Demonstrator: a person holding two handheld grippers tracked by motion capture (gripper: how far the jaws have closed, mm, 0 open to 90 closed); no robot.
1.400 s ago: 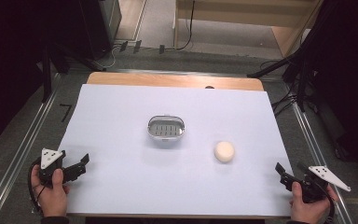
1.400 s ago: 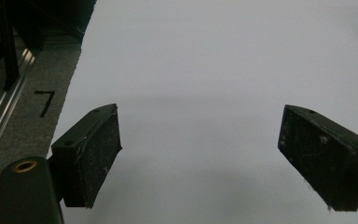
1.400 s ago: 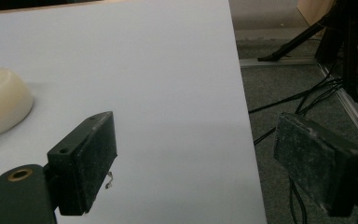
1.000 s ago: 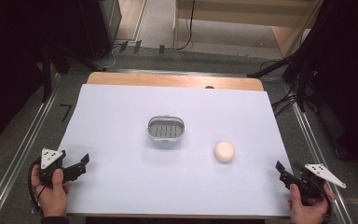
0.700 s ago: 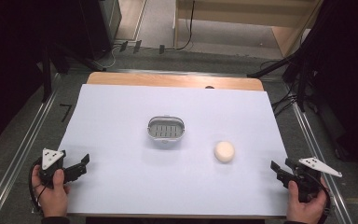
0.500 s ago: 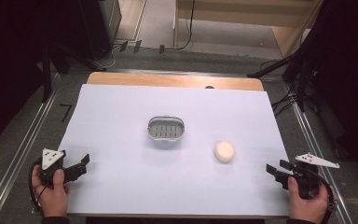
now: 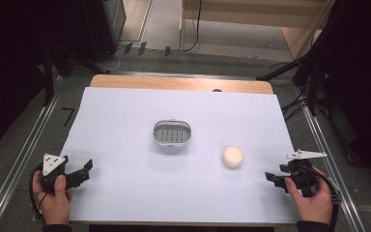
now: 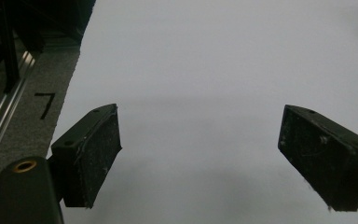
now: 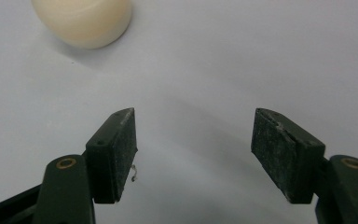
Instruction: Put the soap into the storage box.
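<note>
A cream round lump (image 7: 233,156) lies on the white table sheet (image 7: 125,121), right of the middle. My right gripper (image 7: 272,180) hovers to its right, pointing toward it. In the right gripper view the lump (image 9: 83,21) sits ahead at the upper left. That gripper (image 9: 193,140) is open; its jaws have just been opening, and nothing is between them. A small oval metal basket (image 7: 172,133) stands at the table's middle. Near the front left corner, my left gripper (image 7: 85,171) rests open, with only bare sheet between its jaws (image 8: 200,154).
A wooden table edge (image 7: 174,83) shows beyond the sheet's far side. Metal rails (image 7: 24,159) run along both sides over grey floor. A black mark (image 8: 44,102) lies on the floor left of the sheet. Cables and stand legs (image 7: 294,67) crowd the back right.
My right gripper has lifted and moved in from the front right corner toward the cream lump, and its jaws have parted. The left gripper has stayed put.
</note>
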